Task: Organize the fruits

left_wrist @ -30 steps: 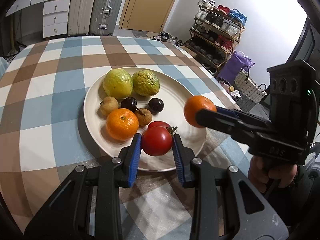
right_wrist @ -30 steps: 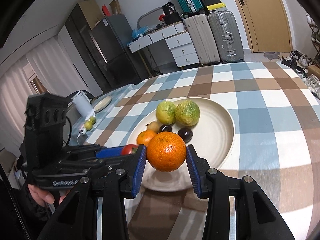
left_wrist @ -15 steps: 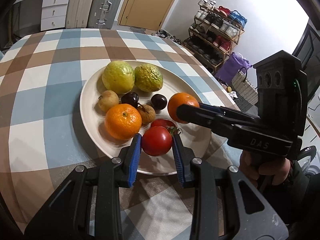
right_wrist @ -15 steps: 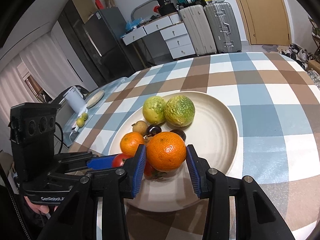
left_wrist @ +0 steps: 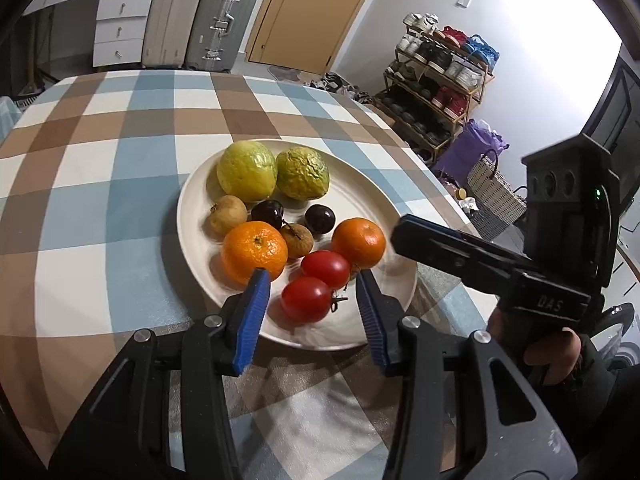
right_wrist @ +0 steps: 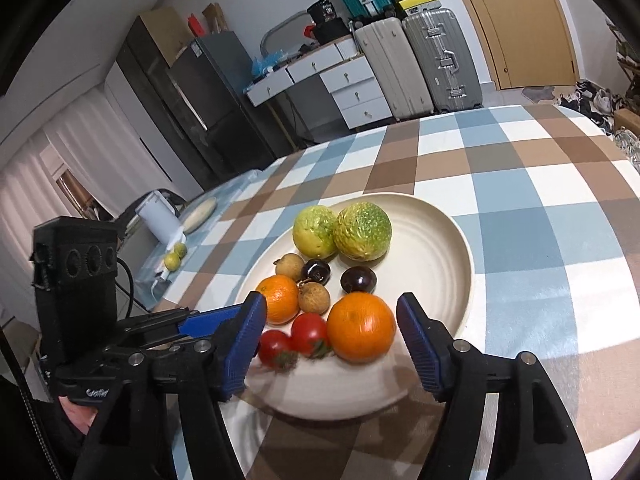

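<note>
A cream plate (left_wrist: 384, 216) (right_wrist: 440, 248) on the checked tablecloth holds two green guavas (left_wrist: 246, 170), two tangerines (left_wrist: 254, 250) (left_wrist: 359, 242), two tomatoes (left_wrist: 306, 298), two dark plums and two brown longans. My left gripper (left_wrist: 310, 304) is open around the near tomato, with nothing gripped. My right gripper (right_wrist: 332, 340) is open, its blue pads either side of the right tangerine (right_wrist: 361, 328), which rests on the plate. The two tomatoes (right_wrist: 308, 330) lie left of it.
The round table's edge runs close on the right (left_wrist: 452, 216). A white kettle (right_wrist: 158, 220) and small green fruits (right_wrist: 174, 258) sit on a side surface to the left. Suitcases, drawers, a door and a shoe rack stand behind.
The left gripper opened and let go of the tomato on the plate. The right gripper lowered the tangerine onto the plate beside the tomatoes and opened.
</note>
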Available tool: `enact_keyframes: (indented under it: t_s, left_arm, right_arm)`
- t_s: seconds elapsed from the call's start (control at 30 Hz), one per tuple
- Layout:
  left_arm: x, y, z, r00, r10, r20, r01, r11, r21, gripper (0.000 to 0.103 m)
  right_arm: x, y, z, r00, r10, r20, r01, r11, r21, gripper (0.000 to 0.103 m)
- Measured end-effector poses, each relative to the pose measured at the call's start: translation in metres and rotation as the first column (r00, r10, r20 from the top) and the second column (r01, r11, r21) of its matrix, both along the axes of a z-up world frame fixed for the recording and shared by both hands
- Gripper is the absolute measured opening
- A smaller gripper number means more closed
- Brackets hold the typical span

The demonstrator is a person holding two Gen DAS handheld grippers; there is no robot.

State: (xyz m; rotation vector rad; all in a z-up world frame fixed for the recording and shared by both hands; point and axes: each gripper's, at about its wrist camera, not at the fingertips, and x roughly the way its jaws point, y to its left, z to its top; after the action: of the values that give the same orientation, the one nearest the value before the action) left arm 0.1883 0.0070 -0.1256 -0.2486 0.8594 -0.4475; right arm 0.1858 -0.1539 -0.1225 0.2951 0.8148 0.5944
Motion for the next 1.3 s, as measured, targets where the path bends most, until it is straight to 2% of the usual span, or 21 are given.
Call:
enact_keyframes:
  t_s: [0.07, 0.1, 0.13, 0.17, 0.27, 0.37, 0.53, 0.6, 0.77, 0.93, 1.0, 1.07, 1.17, 1.3]
  left_arm:
    - [-0.006, -0.001, 0.005, 1.0, 0.01, 0.013, -0.01, 1.0, 0.013, 0.046]
    - [-0.009, -0.002, 0.008, 1.0, 0.014, 0.018, -0.014, 1.0, 0.016, 0.055]
    - [-0.012, -0.002, 0.011, 0.999, 0.022, 0.025, -0.022, 1.0, 0.021, 0.058]
    - [-0.016, -0.002, 0.015, 0.999, 0.034, 0.033, -0.035, 0.999, 0.026, 0.064]
    - [-0.026, -0.002, 0.026, 0.997, 0.056, 0.06, -0.058, 0.998, 0.039, 0.068]
    - [-0.037, -0.002, 0.039, 0.992, 0.091, 0.089, -0.096, 0.994, 0.051, 0.079]
    - [-0.058, -0.001, 0.064, 0.974, 0.151, 0.17, -0.166, 0.983, 0.079, 0.091]
    - [-0.07, -0.002, 0.074, 0.962, 0.175, 0.21, -0.197, 0.977, 0.087, 0.102]
    - [-0.093, -0.002, 0.093, 0.919, 0.236, 0.317, -0.286, 0.95, 0.121, 0.102]
    - [-0.114, -0.003, 0.106, 0.869, 0.274, 0.412, -0.363, 0.918, 0.156, 0.102]
    - [-0.125, -0.004, 0.111, 0.841, 0.286, 0.46, -0.398, 0.902, 0.166, 0.102]
    - [-0.134, -0.004, 0.115, 0.815, 0.292, 0.5, -0.423, 0.89, 0.171, 0.102]
    - [-0.153, -0.003, 0.12, 0.774, 0.303, 0.556, -0.451, 0.88, 0.149, 0.102]
    - [-0.172, 0.0, 0.128, 0.759, 0.306, 0.575, -0.457, 0.879, 0.135, 0.102]
  right_arm:
    - [-0.006, -0.005, 0.004, 1.0, -0.015, 0.01, 0.015, 1.0, 0.005, 0.07]
    - [-0.009, -0.007, 0.006, 1.0, -0.022, 0.014, 0.022, 1.0, 0.01, 0.076]
    - [-0.012, -0.01, 0.008, 0.999, -0.032, 0.019, 0.032, 0.999, 0.018, 0.08]
    - [-0.017, -0.014, 0.011, 0.999, -0.044, 0.03, 0.043, 0.999, 0.032, 0.088]
    - [-0.03, -0.021, 0.021, 0.996, -0.067, 0.062, 0.064, 0.997, 0.051, 0.092]
    - [-0.043, -0.025, 0.032, 0.991, -0.093, 0.093, 0.09, 0.995, 0.038, 0.102]
    - [-0.064, -0.032, 0.049, 0.982, -0.113, 0.154, 0.111, 0.994, 0.026, 0.103]
    - [-0.073, -0.033, 0.056, 0.975, -0.122, 0.184, 0.121, 0.992, 0.021, 0.103]
    - [-0.097, -0.033, 0.073, 0.949, -0.155, 0.273, 0.158, 0.987, 0.01, 0.103]
    - [-0.124, -0.03, 0.087, 0.905, -0.196, 0.377, 0.212, 0.977, -0.001, 0.103]
    - [-0.132, -0.029, 0.091, 0.888, -0.204, 0.412, 0.224, 0.975, 0.0, 0.103]
    - [-0.143, -0.028, 0.096, 0.857, -0.221, 0.465, 0.25, 0.968, 0.0, 0.103]
    - [-0.156, -0.025, 0.101, 0.825, -0.224, 0.519, 0.269, 0.963, -0.011, 0.103]
    - [-0.168, -0.019, 0.107, 0.803, -0.209, 0.558, 0.27, 0.963, -0.029, 0.103]
